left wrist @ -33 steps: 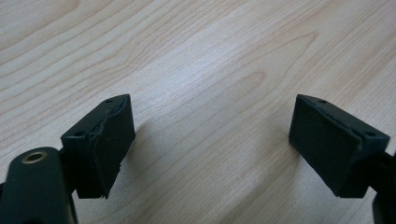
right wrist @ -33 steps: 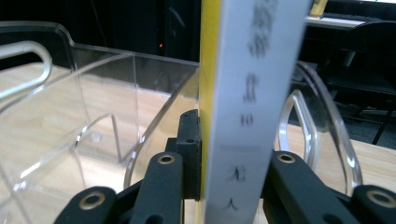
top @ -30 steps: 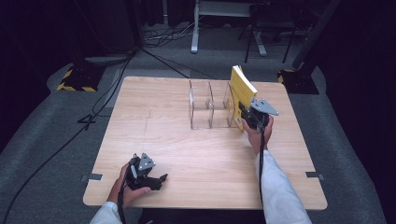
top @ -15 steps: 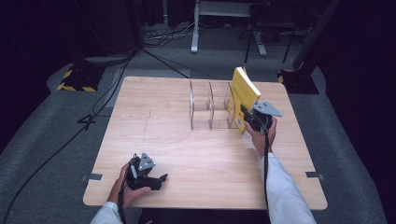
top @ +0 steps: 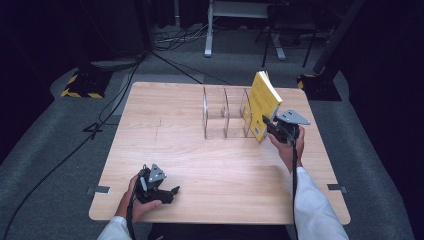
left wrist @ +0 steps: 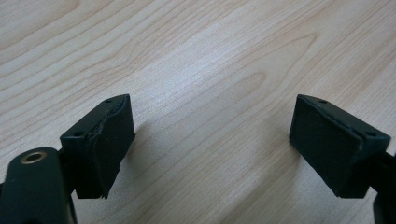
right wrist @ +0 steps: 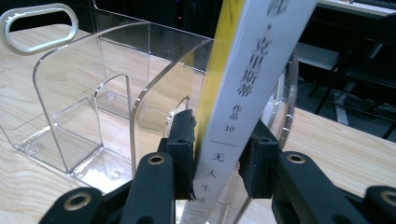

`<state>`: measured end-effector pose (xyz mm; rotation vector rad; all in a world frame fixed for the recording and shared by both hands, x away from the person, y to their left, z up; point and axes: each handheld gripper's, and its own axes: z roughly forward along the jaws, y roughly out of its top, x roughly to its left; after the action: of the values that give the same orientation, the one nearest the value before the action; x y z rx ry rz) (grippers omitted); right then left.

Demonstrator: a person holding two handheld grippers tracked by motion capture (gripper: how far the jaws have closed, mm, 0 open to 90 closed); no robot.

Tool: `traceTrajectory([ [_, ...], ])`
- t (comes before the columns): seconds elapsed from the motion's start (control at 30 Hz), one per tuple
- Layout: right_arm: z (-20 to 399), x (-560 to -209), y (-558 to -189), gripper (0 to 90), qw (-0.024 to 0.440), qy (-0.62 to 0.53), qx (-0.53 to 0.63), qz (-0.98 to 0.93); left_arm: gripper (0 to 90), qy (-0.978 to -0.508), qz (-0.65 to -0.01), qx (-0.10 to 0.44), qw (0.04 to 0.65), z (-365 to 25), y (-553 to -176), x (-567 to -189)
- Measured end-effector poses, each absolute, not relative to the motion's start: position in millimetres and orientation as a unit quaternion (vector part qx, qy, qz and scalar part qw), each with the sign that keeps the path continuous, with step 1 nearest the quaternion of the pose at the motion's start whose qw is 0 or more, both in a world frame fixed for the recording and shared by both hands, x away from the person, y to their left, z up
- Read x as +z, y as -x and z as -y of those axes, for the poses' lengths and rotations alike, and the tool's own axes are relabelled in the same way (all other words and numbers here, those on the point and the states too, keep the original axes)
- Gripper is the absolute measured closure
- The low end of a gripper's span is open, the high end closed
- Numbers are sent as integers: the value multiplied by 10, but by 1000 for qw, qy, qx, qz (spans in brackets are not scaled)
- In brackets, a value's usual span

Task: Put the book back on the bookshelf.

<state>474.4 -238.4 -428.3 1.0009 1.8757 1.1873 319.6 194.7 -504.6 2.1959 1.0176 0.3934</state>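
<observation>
A yellow book (top: 262,102) with a white spine (right wrist: 243,93) stands tilted in the right-hand slot of a clear plastic rack (top: 222,112), whose empty slots (right wrist: 70,93) lie to its left. My right gripper (top: 265,122) is at the book's lower near edge. Its jaws have just been opening, and the book is still between them (right wrist: 217,140) with the pads close beside the covers. My left gripper (top: 172,191) rests on the wooden table (top: 165,125) near the front left, open, with bare wood between its jaws (left wrist: 210,135).
The rack sits at the table's back middle. On the dark floor beyond are a black-and-yellow striped base (top: 80,85) at the left, trailing cables (top: 170,45), and a white stand (top: 207,30).
The right hand has shifted slightly right and up, with the book's top leaning a little further. The left hand has stayed put.
</observation>
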Motion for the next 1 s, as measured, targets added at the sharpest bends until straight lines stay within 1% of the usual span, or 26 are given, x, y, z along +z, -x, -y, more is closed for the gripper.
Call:
traceTrajectory([
  [0.4, 2523, -4162, -4628, 661, 355, -366, 438, -740, 147, -843, -390, 152, 338, -1948, -3197, -5045],
  [0.53, 2573, -4123, -4611, 655, 349, -364, 430, -749, 146, -843, -390, 152, 337, -1949, -3197, -5045],
  [0.67, 2609, -4093, -4605, 655, 346, -364, 428, -751, 146, -843, -390, 152, 338, -1949, -3197, -5046],
  [1.0, 2631, -4026, -4567, 673, 359, -357, 415, -756, 146, -843, -390, 152, 338, -1949, -3196, -5045],
])
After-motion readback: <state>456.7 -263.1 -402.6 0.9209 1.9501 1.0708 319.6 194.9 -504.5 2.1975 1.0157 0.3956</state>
